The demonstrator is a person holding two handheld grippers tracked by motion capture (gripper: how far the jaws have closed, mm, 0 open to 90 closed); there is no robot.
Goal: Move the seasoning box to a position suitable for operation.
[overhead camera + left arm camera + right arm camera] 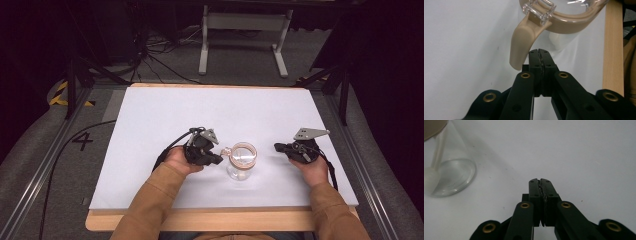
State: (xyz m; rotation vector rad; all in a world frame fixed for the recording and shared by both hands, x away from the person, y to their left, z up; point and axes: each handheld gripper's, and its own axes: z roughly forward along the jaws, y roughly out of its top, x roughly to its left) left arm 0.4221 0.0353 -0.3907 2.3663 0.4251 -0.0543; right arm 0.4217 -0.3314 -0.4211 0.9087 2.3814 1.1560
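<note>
The white table (165,115) carries one object, with a gripper either side of it. A wooden edge strip (613,47) borders the surface on the person's side.

Object: a clear glass jar (241,161) stands upright between the two grippers, nearer the left one. It has a beige rim band and a beige lever tab (520,47) hinged under a clear clasp (539,10). A pale stem with a rounded end is visible through the glass wall in the right gripper view (435,162).

Left gripper (216,159): jaws fully closed, pad against pad, nothing between them. In the left gripper view (539,52) the tips sit directly below the jar's rim, just beside the lower end of the lever tab, which hangs to their left. Whether the tips touch the tab or the jar cannot be told.

Right gripper (278,147): jaws likewise fully closed and empty. It points toward the jar and stands apart from it. In the right gripper view (540,180) the jar's base lies ahead and to the left of the tips, bare table between.
</note>
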